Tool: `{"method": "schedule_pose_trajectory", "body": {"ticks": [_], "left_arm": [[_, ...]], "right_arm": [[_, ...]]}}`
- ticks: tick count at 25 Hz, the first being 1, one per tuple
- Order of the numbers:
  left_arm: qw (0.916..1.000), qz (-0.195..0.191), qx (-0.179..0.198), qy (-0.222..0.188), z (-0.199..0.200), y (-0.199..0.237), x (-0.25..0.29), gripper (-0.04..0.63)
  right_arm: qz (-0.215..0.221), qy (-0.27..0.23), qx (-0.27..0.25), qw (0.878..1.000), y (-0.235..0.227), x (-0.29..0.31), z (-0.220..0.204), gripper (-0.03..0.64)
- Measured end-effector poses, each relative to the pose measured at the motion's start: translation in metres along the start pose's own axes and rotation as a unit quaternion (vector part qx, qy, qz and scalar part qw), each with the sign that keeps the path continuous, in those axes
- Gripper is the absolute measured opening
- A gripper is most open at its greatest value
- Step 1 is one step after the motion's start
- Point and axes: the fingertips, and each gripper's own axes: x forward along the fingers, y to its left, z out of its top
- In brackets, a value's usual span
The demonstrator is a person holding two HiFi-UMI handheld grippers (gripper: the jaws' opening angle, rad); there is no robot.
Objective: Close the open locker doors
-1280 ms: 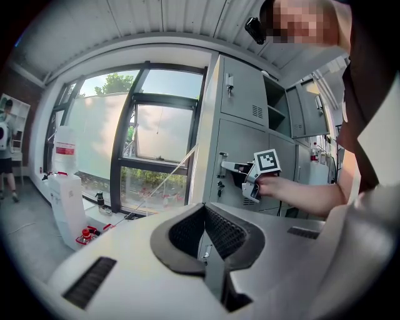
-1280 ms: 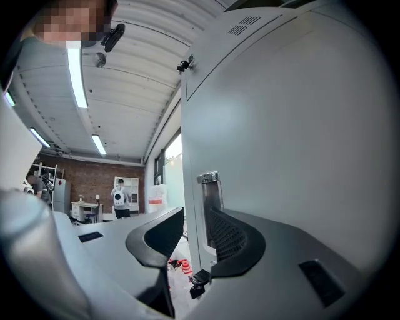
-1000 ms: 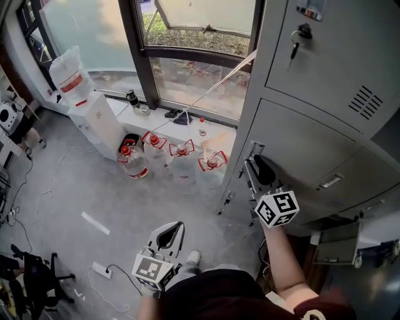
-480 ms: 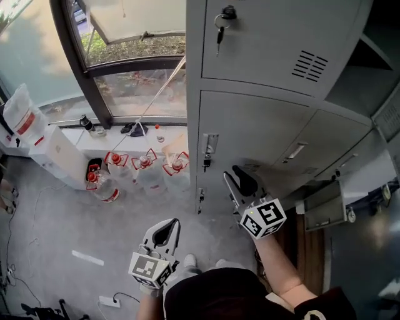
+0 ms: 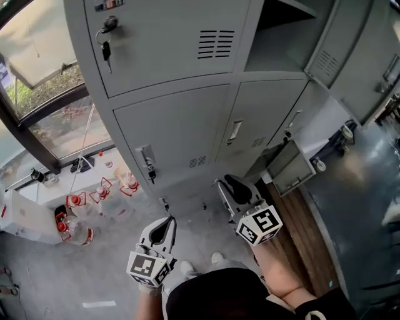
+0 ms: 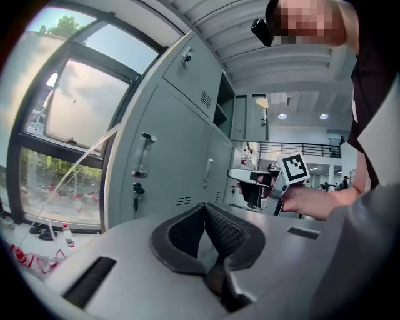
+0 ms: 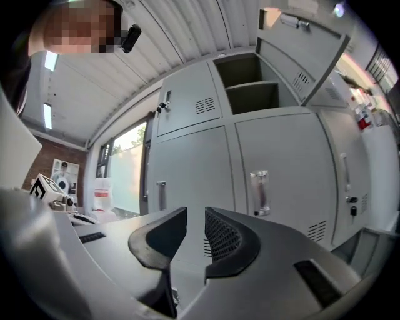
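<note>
A bank of grey lockers fills the head view. One upper compartment (image 5: pixel 282 17) at the top right stands open, its door (image 5: pixel 342 39) swung out to the right; the right gripper view shows that compartment (image 7: pixel 249 86) and door (image 7: pixel 307 45) too. Low at the right another small door (image 5: pixel 289 167) hangs open. My right gripper (image 5: pixel 226 182) (image 7: pixel 195 215) points level at the closed lower doors (image 5: pixel 176 132); its jaws have just been closing and stand a little apart around nothing. My left gripper (image 5: pixel 167 220) (image 6: pixel 204 207) is shut and empty, apart from the lockers.
A key (image 5: pixel 106 45) hangs in the closed upper left door. Several red-capped water bottles (image 5: pixel 80 207) stand on the floor under the window (image 5: pixel 44 94) at the left. A wooden floor strip (image 5: pixel 307 232) runs along the lockers at the right. The person's shoes (image 5: pixel 217 257) show below.
The head view has swung from the window to the lockers, and the open upper compartment has come into sight. Both grippers have swung along with it. The right jaws have narrowed.
</note>
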Motion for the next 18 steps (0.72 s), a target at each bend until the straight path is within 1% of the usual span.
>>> {"method": "schedule_pose_trajectory", "body": {"ticks": [4,10,14,18], "left_arm": [[0.9969,-0.078,0.005,0.012,-0.003,-0.02,0.031,0.02],[0.9853,-0.168,0.019,0.02,-0.001,-0.057,0.077,0.02],[0.9763,-0.213,0.025,0.025,0.002,-0.091,0.11,0.02],[0.9699,-0.239,0.038,0.024,0.005,-0.123,0.145,0.02]], "right_arm": [[-0.081,-0.008,0.003,0.997,-0.028,-0.041,0.001,0.114],[-0.172,-0.03,-0.011,0.985,-0.066,-0.1,0.01,0.114],[-0.223,-0.04,-0.013,0.974,-0.098,-0.14,0.018,0.114],[-0.25,-0.059,-0.019,0.966,-0.138,-0.17,0.032,0.114]]}}
